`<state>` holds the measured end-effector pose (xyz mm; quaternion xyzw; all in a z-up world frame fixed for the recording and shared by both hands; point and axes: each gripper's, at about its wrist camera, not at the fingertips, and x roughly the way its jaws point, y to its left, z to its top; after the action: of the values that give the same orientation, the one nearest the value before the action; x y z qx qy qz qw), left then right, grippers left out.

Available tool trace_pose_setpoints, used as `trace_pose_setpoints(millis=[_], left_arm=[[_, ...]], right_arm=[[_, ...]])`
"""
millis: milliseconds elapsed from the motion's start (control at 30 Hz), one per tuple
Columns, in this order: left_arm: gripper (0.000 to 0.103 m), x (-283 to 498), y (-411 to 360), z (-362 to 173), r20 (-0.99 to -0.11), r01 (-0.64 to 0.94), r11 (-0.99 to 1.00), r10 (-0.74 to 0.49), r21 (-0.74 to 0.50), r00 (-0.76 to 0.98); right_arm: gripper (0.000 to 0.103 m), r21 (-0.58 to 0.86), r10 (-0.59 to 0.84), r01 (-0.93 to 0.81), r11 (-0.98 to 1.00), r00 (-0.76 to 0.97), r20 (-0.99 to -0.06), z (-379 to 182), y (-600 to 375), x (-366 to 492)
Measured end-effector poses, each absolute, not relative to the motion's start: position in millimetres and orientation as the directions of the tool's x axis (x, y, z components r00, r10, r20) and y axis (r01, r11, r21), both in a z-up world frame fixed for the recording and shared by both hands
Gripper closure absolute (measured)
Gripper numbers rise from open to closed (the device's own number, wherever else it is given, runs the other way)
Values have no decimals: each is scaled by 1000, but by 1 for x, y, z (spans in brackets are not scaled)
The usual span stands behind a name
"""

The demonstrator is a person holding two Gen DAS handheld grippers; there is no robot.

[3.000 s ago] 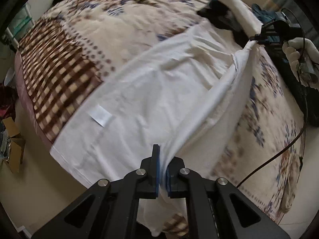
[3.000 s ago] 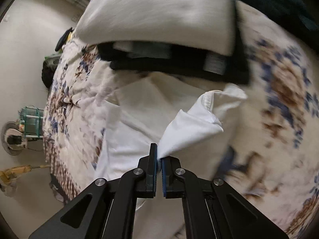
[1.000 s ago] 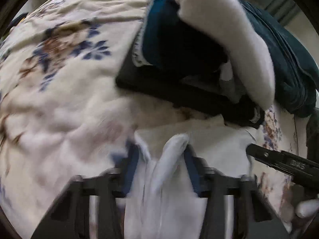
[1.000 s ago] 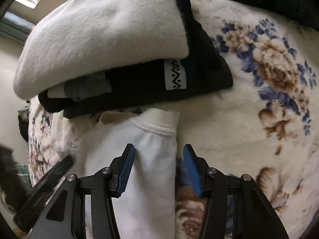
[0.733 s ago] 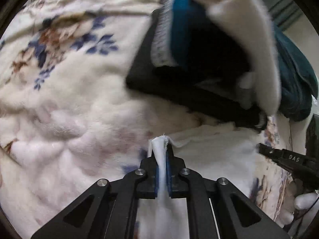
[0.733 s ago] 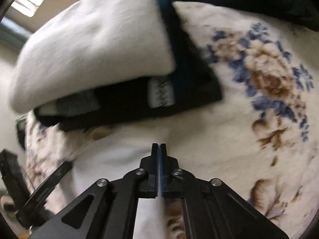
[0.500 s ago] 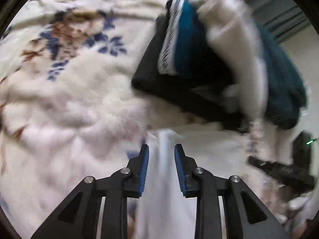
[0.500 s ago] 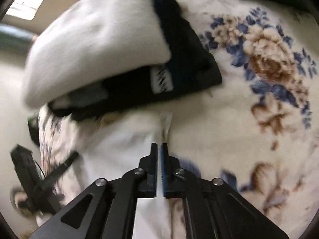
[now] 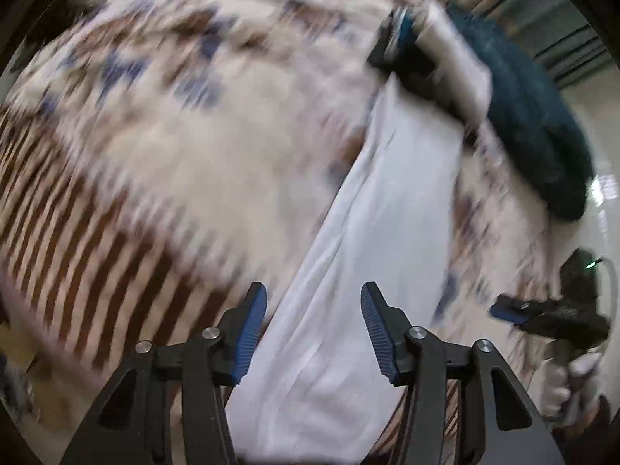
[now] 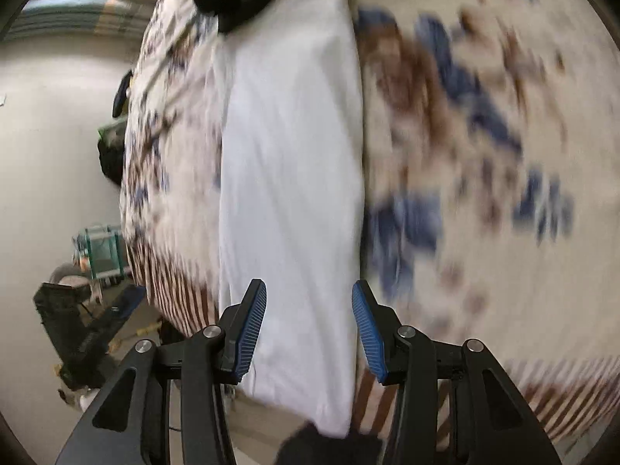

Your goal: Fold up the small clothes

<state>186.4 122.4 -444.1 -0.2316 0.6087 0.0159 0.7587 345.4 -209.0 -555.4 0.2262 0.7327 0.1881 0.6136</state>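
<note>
A white garment (image 9: pixel 372 240) lies folded into a long narrow strip on the flowered blanket (image 9: pixel 186 147), running from the stack of folded clothes down to the bed's near edge. My left gripper (image 9: pixel 314 310) hovers over its near end, jaws opening, nothing pinched between the blue pads. In the right wrist view the same white garment (image 10: pixel 294 162) stretches away, and my right gripper (image 10: pixel 309 306) hangs above its near end, jaws opening and empty. The right gripper (image 9: pixel 550 317) also shows at the left view's right edge, held by a gloved hand (image 9: pixel 573 383).
A stack of folded clothes (image 9: pixel 434 58), black, blue and white, sits at the garment's far end beside a dark teal blanket (image 9: pixel 534 124). The bed's striped border (image 9: pixel 93 271) marks its near edge. Floor clutter and a green crate (image 10: pixel 100 248) lie beyond the bed.
Both grippers let go of the garment's far end by the clothes stack and swung back quickly along the folded strip to its near end, jaws spreading wider.
</note>
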Motion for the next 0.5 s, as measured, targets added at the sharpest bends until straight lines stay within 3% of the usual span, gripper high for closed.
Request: trace_pose_setpoints(millis=[233,267,300,333,500], left_arm=[[55,107,102,-519,-951,-230,923,-301,-308,65],[59,101,99,-526,-951,-206,929,-302,-308,60],[70,97,96,-533,-947,-188,928,-313,-321,68],[101,93,95,-537,-941,-178,924,-328,-338,85],[102,81,91,-505,-830,-179,817,-505,-548,235]], right_arm=[[55,477,516,202,855,-243,-822,-611,-177,207],[55,465,507,213,859,-239,-828,-619,-171,192],[55,452,496,220,865,-232,-837,-626,-166,180],[55,436,481,223,872,-226,-847,-633,-160,167],[56,391,443,269,880,-169,-880,-656,-145,140]])
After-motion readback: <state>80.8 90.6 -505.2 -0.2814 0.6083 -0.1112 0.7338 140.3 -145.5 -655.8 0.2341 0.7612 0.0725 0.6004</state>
